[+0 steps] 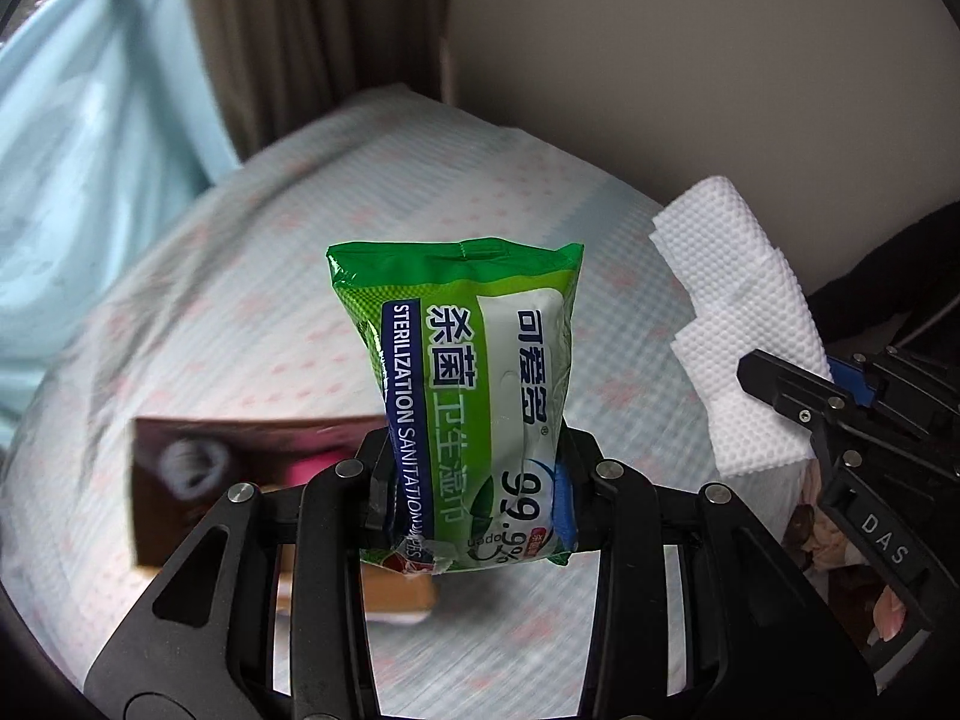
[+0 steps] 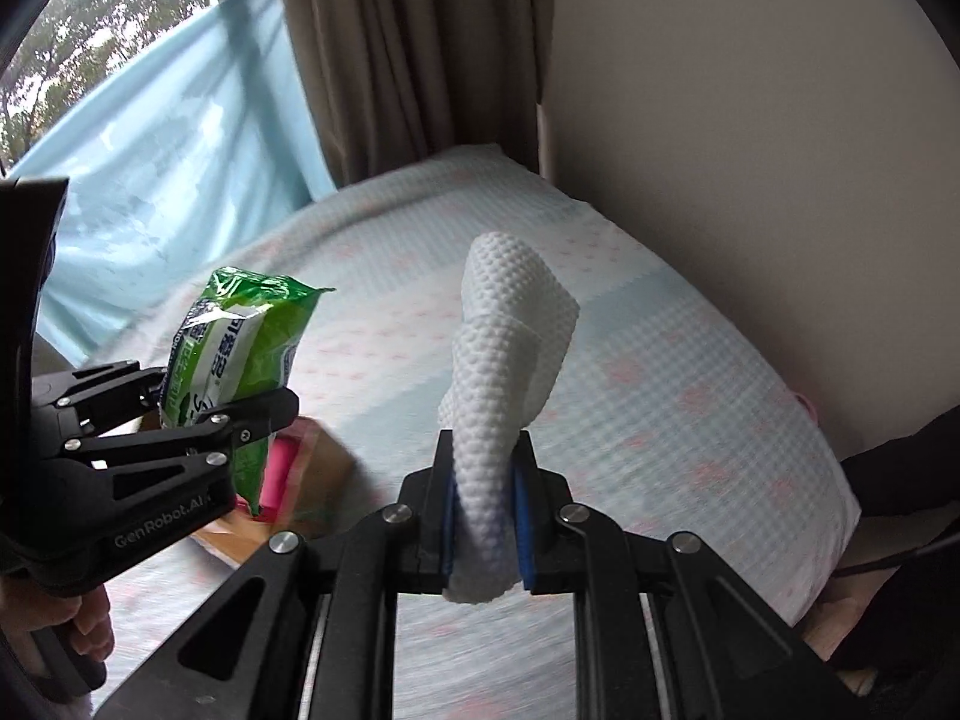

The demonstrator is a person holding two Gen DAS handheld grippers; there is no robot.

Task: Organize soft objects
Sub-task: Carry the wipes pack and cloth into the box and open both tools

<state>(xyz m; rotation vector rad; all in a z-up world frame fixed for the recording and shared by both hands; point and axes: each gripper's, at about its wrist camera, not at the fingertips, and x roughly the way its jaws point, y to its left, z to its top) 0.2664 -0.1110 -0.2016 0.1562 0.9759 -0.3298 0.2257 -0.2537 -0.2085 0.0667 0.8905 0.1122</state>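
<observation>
Closest in, the black two-finger left gripper (image 1: 474, 492) is clamped on the lower part of a green plastic pack of sanitizing wet wipes (image 1: 471, 396), its fingers pressed into the pack's two sides. The pack stands upright in the grip, sealed top edge up, lifted clear above the bed. From the right wrist view the same pack (image 2: 240, 354) shows at the left, tilted a little, with the left gripper (image 2: 198, 414) closed around it and the person's bare fingers (image 2: 84, 630) wrapped on the handle below.

The black right gripper (image 2: 483, 504), with blue pads (image 2: 527, 516) on its fingers, pinches the lower end of a folded white embossed paper towel (image 2: 510, 360). The towel rises upright out of the grip and flares wider at the top. In the left wrist view it (image 1: 738, 324) hangs just right of the wipes pack, with the right gripper (image 1: 798, 402) reaching in from the right edge.

Below both sits an open brown cardboard box (image 1: 174, 480) on the pale blue bedspread with small pink marks (image 1: 252, 276); something pink and something pale and round lie inside it, too blurred to name. Beyond the bed hang a brown curtain (image 2: 390, 60) and a light blue sheet (image 2: 168, 138) across the window.
</observation>
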